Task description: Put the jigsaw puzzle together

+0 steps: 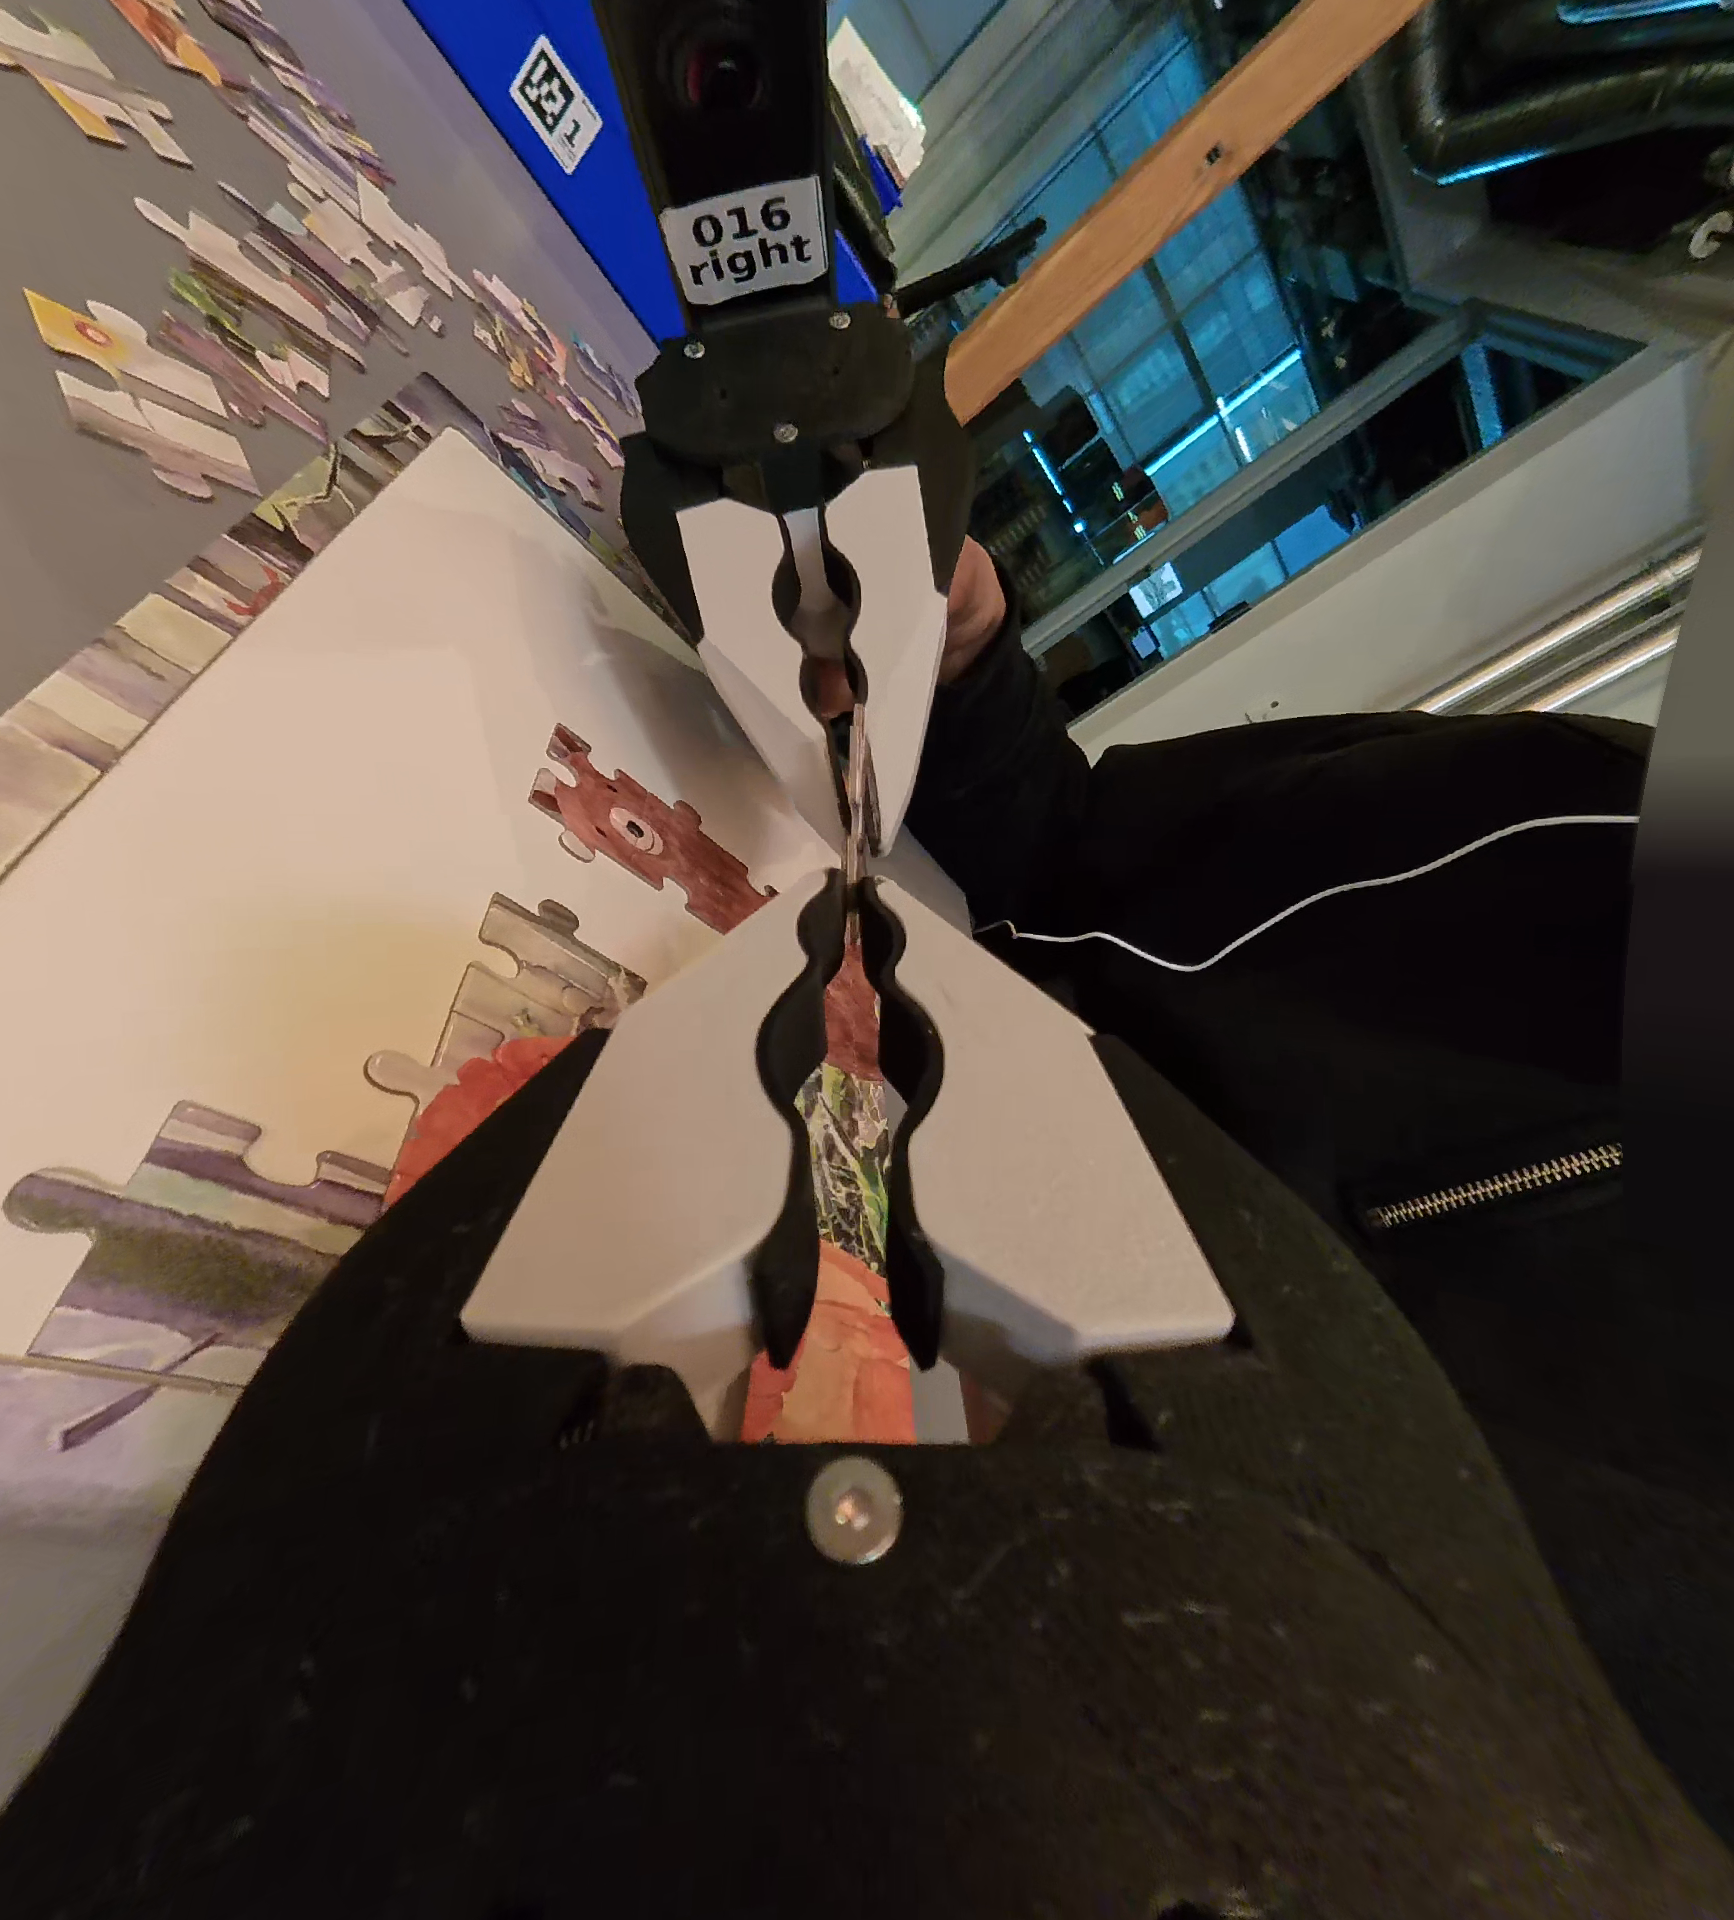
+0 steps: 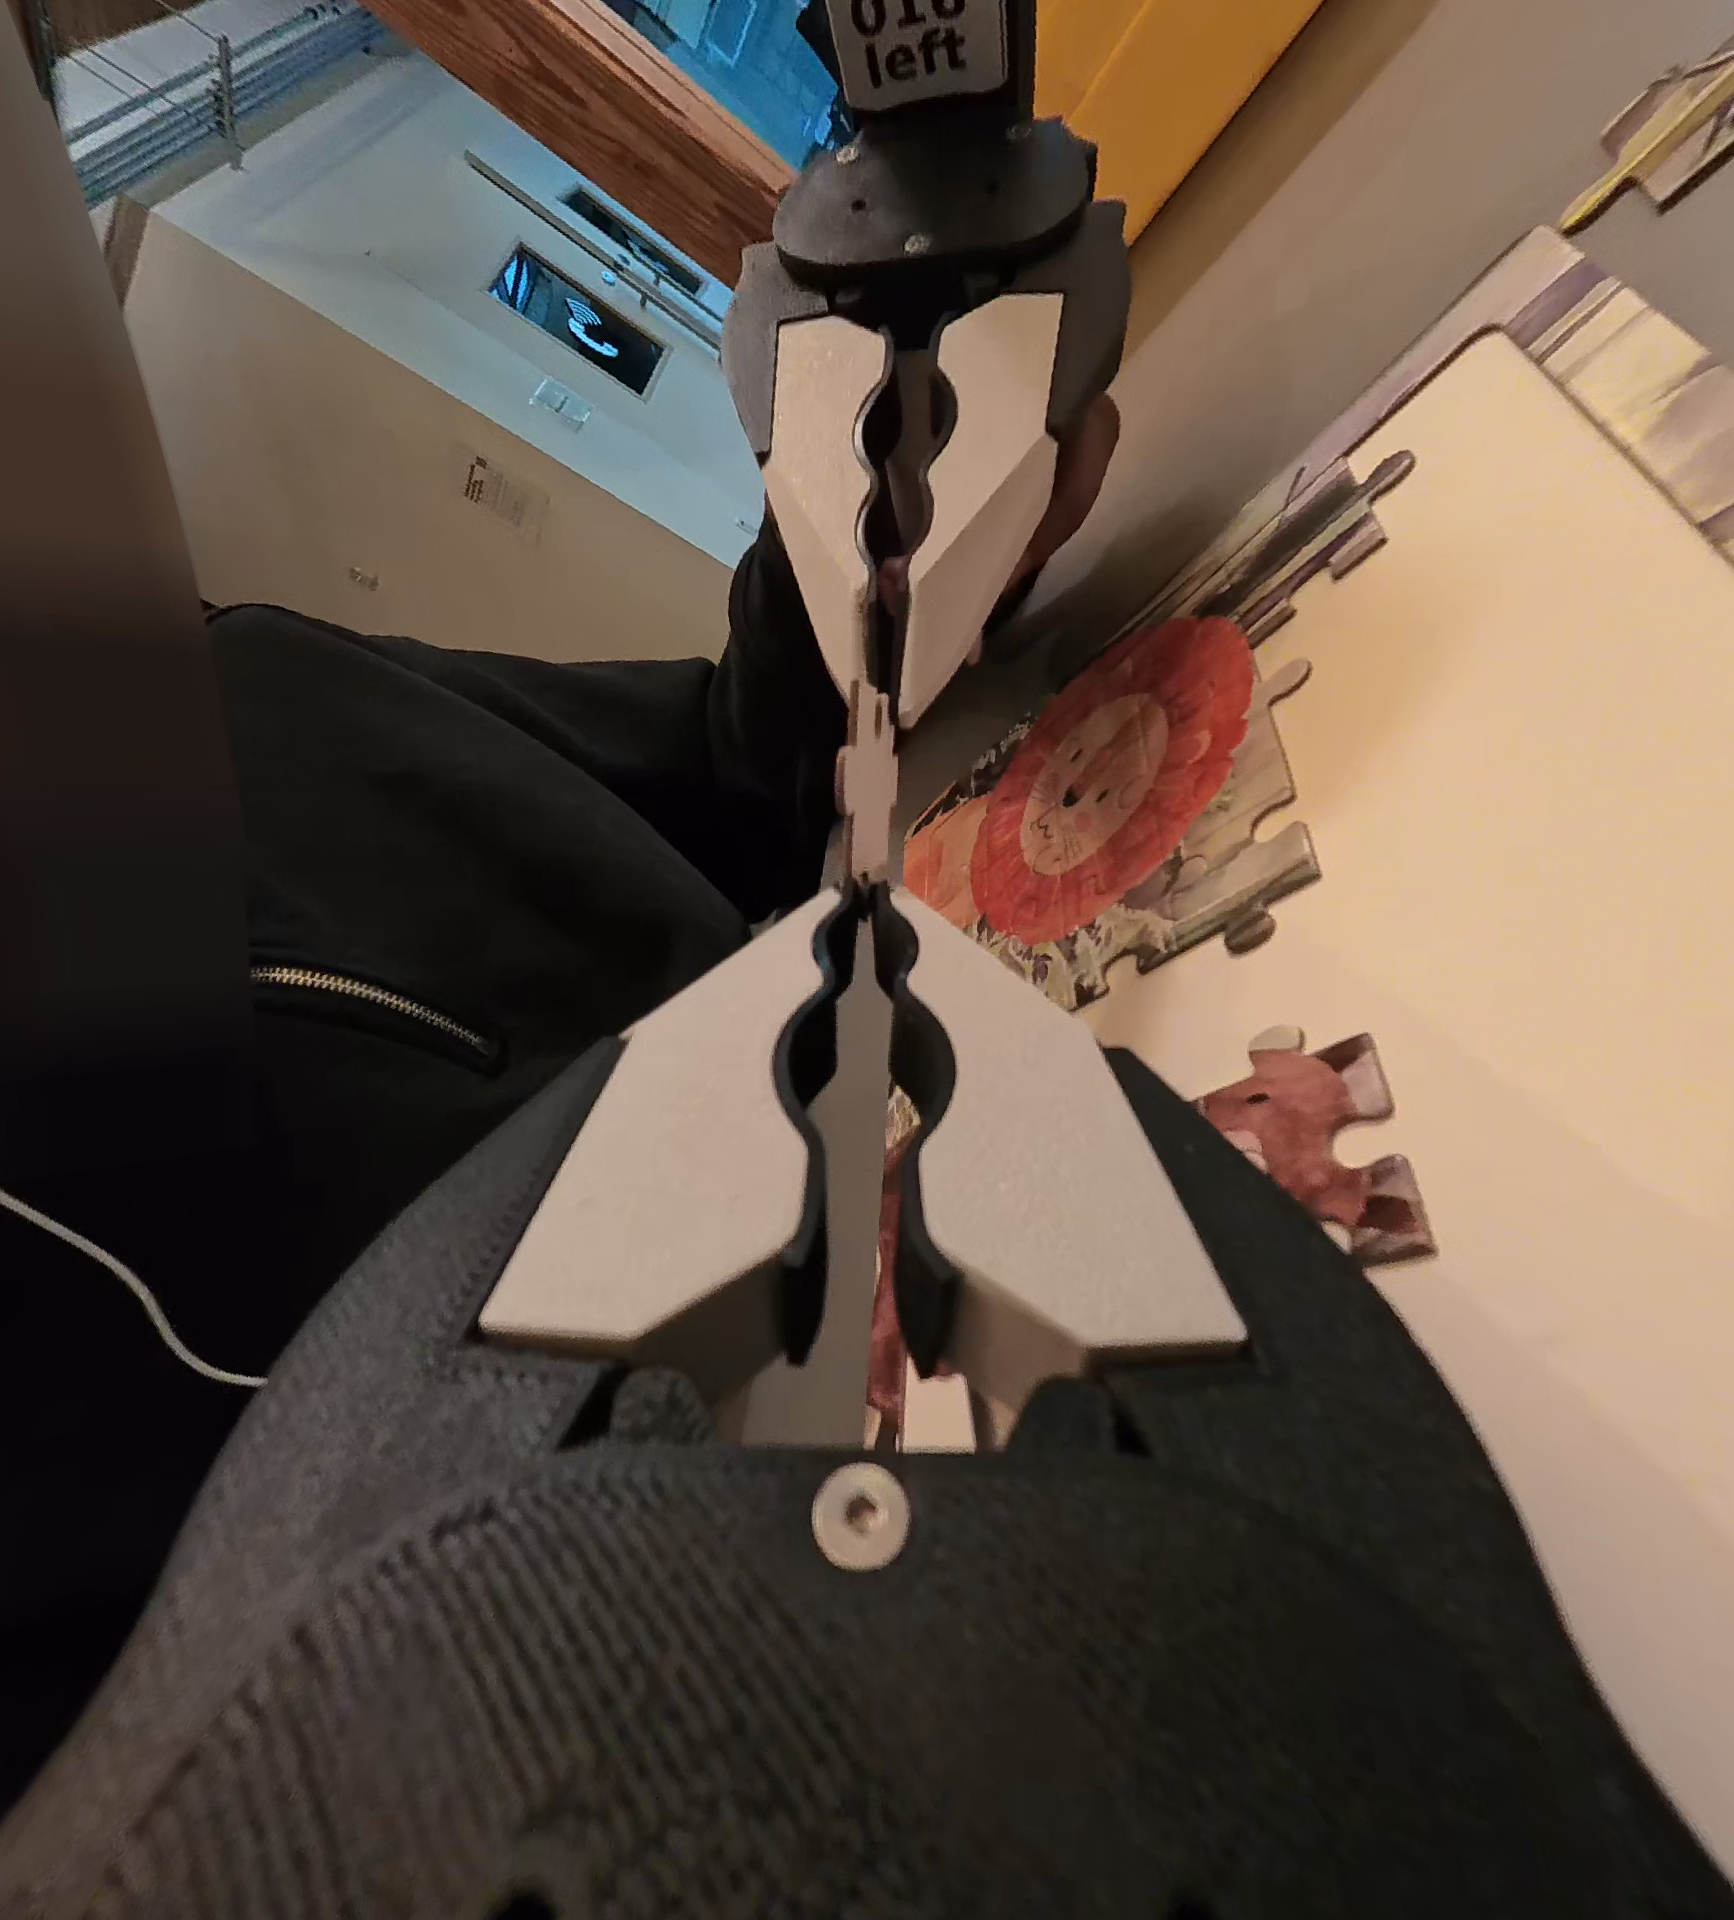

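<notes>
My two grippers face each other tip to tip above the near edge of the white puzzle board (image 1: 271, 831). Both are shut on one jigsaw piece (image 2: 868, 774), held edge-on between them with its grey back showing; in the left wrist view it is a thin sliver (image 1: 851, 860). My left gripper (image 1: 850, 888) grips one end and shows opposite in the right wrist view (image 2: 881, 670). My right gripper (image 2: 863, 899) grips the other end and shows in the left wrist view (image 1: 861, 831). A joined lion cluster (image 2: 1102, 790) and a brown bear piece (image 2: 1299, 1143) lie on the board.
The board (image 2: 1517, 831) has a painted frame border (image 2: 1673, 416). Several loose pieces (image 1: 250, 291) lie on the grey table beyond it. A blue box (image 1: 530, 125) stands at the back. A person's black jacket (image 1: 1362, 987) is close on the near side. Only a small space, under 4 cm, lies between the two pairs of fingers.
</notes>
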A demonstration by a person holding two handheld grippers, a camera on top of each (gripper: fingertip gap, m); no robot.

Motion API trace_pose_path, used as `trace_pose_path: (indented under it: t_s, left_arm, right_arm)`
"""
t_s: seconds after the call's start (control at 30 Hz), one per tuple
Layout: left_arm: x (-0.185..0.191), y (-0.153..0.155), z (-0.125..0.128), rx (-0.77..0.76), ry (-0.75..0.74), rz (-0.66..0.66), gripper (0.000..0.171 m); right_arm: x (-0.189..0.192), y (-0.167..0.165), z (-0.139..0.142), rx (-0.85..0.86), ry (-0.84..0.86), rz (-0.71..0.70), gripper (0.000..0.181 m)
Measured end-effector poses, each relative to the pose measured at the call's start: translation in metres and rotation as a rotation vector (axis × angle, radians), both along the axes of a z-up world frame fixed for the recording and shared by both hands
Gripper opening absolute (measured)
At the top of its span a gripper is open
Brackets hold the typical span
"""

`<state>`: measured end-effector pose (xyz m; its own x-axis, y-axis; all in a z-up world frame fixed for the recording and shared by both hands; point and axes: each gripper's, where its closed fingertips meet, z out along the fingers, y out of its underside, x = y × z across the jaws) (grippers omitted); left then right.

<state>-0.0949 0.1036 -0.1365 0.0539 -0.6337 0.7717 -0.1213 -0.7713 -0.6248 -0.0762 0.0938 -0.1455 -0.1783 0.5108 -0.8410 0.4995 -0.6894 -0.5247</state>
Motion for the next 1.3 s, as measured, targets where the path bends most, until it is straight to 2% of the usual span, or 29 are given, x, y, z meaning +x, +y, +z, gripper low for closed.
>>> trace_pose_path:
  t_s: [0.27, 0.37, 0.43, 0.73, 1.0, 1.3]
  left_arm:
    - [-0.001, 0.000, 0.000, -0.003, -0.002, 0.003, 0.000]
    - [-0.001, 0.001, -0.001, -0.004, 0.003, 0.004, 0.000]
    - [-0.001, 0.000, 0.000, -0.006, -0.003, 0.003, 0.000]
    - [-0.002, 0.002, -0.001, -0.006, 0.002, 0.013, 0.000]
    - [-0.004, 0.004, -0.001, -0.014, 0.000, 0.027, 0.000]
    - [0.001, -0.001, -0.009, -0.031, 0.041, -0.010, 0.000]
  right_arm:
    - [0.001, -0.009, -0.008, 0.020, -0.047, 0.047, 0.004]
    - [0.003, -0.008, -0.004, -0.018, -0.037, 0.063, 0.011]
    - [0.005, -0.007, 0.000, -0.058, -0.027, 0.067, 0.009]
    - [0.010, 0.010, 0.010, -0.023, 0.020, -0.011, 0.010]
    - [0.012, 0.030, 0.014, 0.095, 0.030, -0.115, 0.010]
    - [0.004, 0.021, 0.016, 0.127, 0.056, -0.091, 0.013]
